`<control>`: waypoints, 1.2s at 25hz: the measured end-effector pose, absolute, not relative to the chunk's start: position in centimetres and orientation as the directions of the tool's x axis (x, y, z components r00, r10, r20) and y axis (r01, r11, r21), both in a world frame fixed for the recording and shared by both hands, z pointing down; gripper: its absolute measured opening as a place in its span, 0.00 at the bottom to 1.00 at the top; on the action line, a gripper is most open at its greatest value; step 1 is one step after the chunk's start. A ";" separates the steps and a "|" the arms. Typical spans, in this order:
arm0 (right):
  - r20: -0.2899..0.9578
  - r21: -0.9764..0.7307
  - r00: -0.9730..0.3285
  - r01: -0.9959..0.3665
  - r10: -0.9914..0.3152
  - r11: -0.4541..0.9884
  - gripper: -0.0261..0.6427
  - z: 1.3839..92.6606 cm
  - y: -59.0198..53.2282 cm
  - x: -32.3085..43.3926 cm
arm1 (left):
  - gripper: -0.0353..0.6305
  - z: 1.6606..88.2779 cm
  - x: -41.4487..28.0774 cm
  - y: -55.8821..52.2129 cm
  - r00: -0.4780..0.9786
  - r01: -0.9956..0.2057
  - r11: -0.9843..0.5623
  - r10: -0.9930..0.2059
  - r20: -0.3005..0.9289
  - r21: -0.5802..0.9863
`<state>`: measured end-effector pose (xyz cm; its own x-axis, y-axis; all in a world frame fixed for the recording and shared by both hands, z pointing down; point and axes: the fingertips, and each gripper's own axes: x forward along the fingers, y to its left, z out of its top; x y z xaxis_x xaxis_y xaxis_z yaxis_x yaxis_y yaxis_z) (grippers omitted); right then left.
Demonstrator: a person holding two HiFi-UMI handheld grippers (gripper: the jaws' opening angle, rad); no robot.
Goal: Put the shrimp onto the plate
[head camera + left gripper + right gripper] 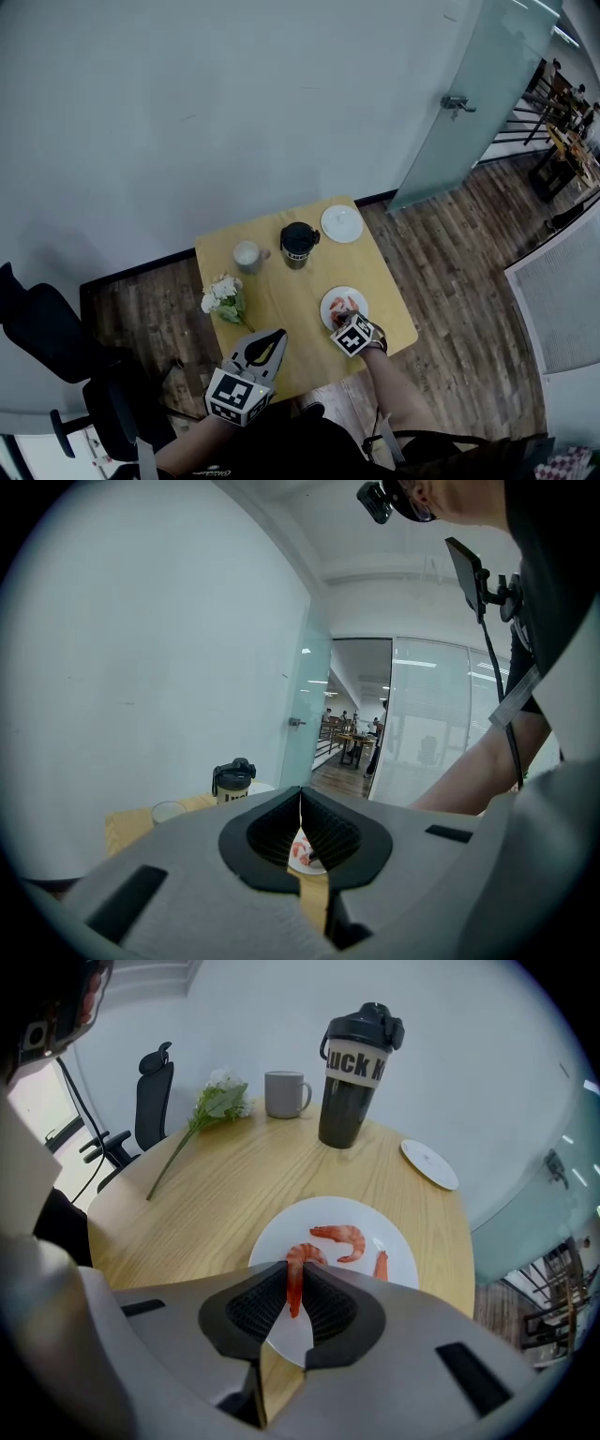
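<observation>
**Right tongs pinching a shrimp over the plate**

My right gripper has its jaws closed down on a shrimp. The pads press its tail end, and the curled body sticks out over the near part of the white plate. I cannot tell whether it touches the plate. A second shrimp lies on the plate, with a third shrimp just beside it. My left gripper has its jaws together on nothing, above the near edge of the table. Further back stand a black bottle, a mug, flowers and a saucer.
</observation>
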<state>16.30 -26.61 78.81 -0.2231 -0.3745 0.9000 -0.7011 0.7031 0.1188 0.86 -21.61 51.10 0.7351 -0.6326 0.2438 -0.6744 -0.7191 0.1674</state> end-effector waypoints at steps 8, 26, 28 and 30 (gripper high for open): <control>0.900 0.125 -0.212 -0.711 -0.381 0.692 0.12 78.9 -26.8 16.6 | 0.06 51.2 0.7 -21.5 0.736 -0.674 -0.720 -0.631 0.246 0.167; 0.894 0.116 -0.216 -0.734 -0.393 0.669 0.13 78.9 -27.0 17.2 | 0.06 51.2 0.8 -21.2 0.740 -0.669 -0.722 -0.626 0.246 0.174; 0.894 0.112 -0.217 -0.738 -0.392 0.665 0.13 78.9 -26.8 17.2 | 0.06 51.3 0.7 -21.1 0.740 -0.669 -0.723 -0.626 0.247 0.174; 0.898 0.105 -0.216 -0.741 -0.383 0.664 0.13 79.2 -26.6 17.4 | 0.06 51.4 0.6 -21.0 0.738 -0.671 -0.720 -0.628 0.247 0.175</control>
<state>17.38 -26.62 79.22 -0.2160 -0.3834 0.8980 -0.7406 0.6636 0.1051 0.58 -21.04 51.36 0.7380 -0.6278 0.2474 -0.6713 -0.7202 0.1753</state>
